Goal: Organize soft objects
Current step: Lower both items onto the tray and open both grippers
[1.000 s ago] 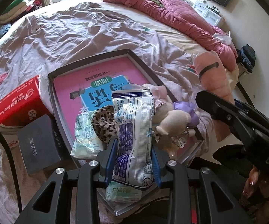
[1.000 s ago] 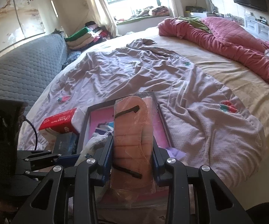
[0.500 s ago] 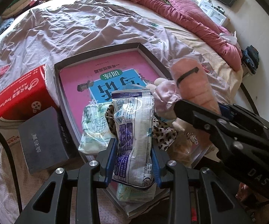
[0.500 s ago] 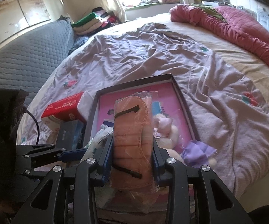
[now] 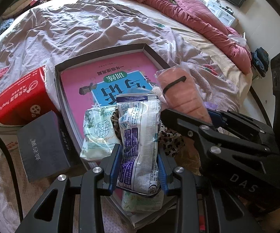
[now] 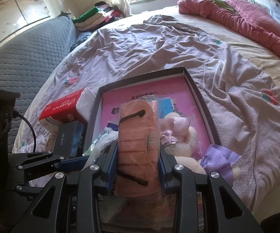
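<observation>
My left gripper (image 5: pixel 138 167) is shut on a white and purple plastic packet (image 5: pixel 139 136), held above the near end of a dark shallow box (image 5: pixel 108 55) lined with a pink book. A pale green wipes pack (image 5: pixel 97 130) and a leopard-print cloth (image 5: pixel 171 141) lie in the box beneath. My right gripper (image 6: pixel 138 165) is shut on a pink face mask in a clear wrapper (image 6: pixel 138 136), over the same box. The mask (image 5: pixel 180 95) and right gripper show in the left wrist view too. A cream plush toy with a pink bow (image 6: pixel 180 134) lies in the box.
A red tissue box (image 5: pixel 17 103) and a dark grey box (image 5: pixel 40 143) sit left of the dark box on the wrinkled mauve bedspread (image 5: pixel 93 25). A rolled red quilt (image 5: pixel 194 17) lies along the far right. A purple ribbon (image 6: pixel 219 161) rests at the box's near right corner.
My right gripper with the mask has come down and in over the box, close beside the left gripper. The left gripper has barely moved and still holds the packet.
</observation>
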Action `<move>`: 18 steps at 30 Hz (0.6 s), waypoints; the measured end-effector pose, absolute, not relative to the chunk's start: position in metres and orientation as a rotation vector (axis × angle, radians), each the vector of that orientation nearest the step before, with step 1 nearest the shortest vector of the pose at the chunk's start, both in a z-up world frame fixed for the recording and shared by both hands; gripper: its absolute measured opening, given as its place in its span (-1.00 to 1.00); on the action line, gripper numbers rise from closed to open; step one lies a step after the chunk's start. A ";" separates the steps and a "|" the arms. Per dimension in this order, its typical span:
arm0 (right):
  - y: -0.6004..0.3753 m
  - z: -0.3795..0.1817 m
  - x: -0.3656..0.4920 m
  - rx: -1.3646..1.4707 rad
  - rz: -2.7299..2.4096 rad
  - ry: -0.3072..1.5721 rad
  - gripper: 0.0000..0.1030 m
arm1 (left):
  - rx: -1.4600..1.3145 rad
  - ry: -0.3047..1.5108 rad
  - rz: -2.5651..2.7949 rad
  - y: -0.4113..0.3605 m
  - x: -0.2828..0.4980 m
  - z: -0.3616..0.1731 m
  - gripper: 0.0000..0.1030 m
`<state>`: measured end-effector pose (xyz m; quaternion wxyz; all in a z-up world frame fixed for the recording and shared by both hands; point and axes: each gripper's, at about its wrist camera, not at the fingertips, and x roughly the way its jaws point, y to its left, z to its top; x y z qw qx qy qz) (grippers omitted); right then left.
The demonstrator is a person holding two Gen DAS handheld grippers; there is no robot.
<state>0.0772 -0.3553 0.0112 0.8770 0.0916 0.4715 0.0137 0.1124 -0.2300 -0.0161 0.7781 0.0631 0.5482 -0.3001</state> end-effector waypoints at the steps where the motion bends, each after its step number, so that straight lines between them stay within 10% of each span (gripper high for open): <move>1: -0.356 0.010 0.078 0.194 0.027 0.986 -0.26 | 0.134 1.187 -0.649 -0.230 0.113 -0.017 -0.32; 18: -0.356 0.009 0.078 0.212 0.016 0.990 -0.21 | 0.126 1.196 -0.649 -0.230 0.116 -0.021 -0.32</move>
